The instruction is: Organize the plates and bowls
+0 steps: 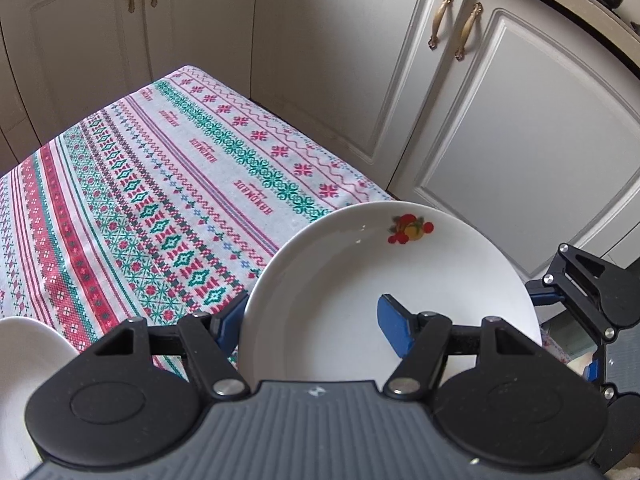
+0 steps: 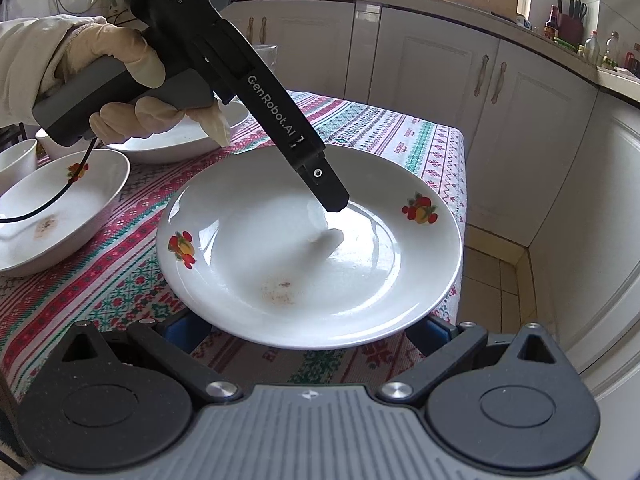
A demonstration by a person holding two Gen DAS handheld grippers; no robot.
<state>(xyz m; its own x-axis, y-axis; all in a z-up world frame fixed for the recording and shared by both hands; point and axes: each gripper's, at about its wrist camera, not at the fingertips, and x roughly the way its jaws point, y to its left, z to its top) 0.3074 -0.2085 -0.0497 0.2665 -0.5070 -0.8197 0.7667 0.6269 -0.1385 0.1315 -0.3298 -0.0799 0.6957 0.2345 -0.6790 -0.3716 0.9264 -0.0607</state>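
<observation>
A white plate [image 1: 352,280] [image 2: 304,248] with red fruit prints hangs over the corner of the patterned table [image 1: 140,184]. My left gripper [image 1: 312,316] is shut on its rim. One blue pad [image 1: 394,328] lies on the plate's inner face, and the other pad [image 1: 230,320] is tucked under the rim. In the right wrist view the upper left finger [image 2: 328,192] reaches over the plate's well, held by a gloved hand [image 2: 100,64]. My right gripper [image 2: 308,332] stands wide open, with both blue pads partly hidden beneath the plate's near rim. A brownish stain [image 2: 276,292] marks the plate.
A fruit-print bowl [image 2: 60,216] sits at the left, with a larger white dish [image 2: 172,140] and a small white cup [image 2: 16,160] behind it. Another white dish [image 1: 24,360] shows at the lower left. Cream cabinets [image 1: 520,140] and tiled floor [image 2: 492,272] border the table.
</observation>
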